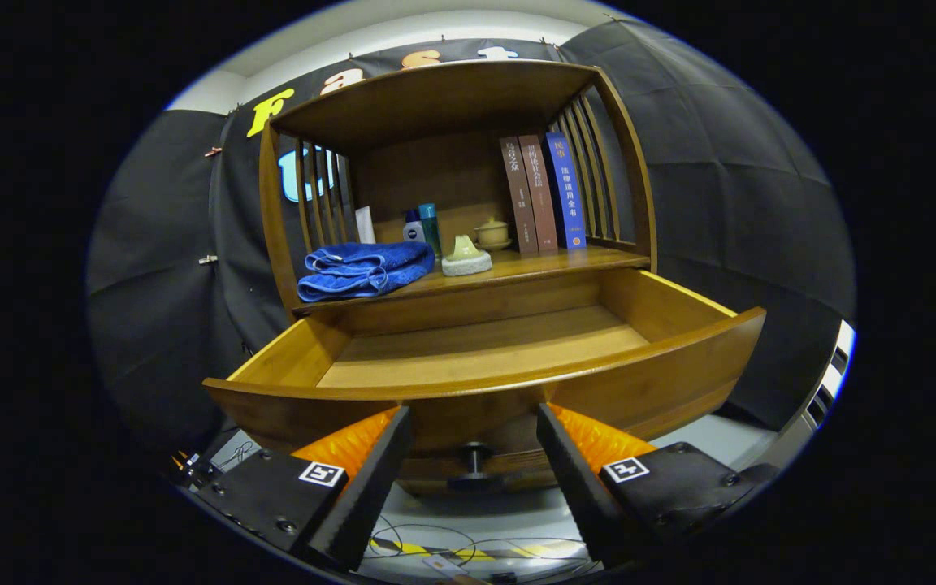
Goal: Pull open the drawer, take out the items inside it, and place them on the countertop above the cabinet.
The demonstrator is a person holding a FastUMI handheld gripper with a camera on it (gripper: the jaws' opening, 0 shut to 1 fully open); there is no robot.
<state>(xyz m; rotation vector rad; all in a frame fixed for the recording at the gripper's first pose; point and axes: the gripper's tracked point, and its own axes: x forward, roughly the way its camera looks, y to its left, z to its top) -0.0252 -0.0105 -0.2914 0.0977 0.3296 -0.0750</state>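
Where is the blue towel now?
The blue towel lies on the countertop's left end, beside the bottles, above the open drawer.

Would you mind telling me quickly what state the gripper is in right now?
Gripper: open, holding nothing; its fingers stand apart on either side of the drawer knob, not touching it.

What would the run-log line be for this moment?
drawer: pulled open, nothing visible inside | gripper: open, fingers either side of knob, not touching | countertop: blue towel, bottles, cup, books
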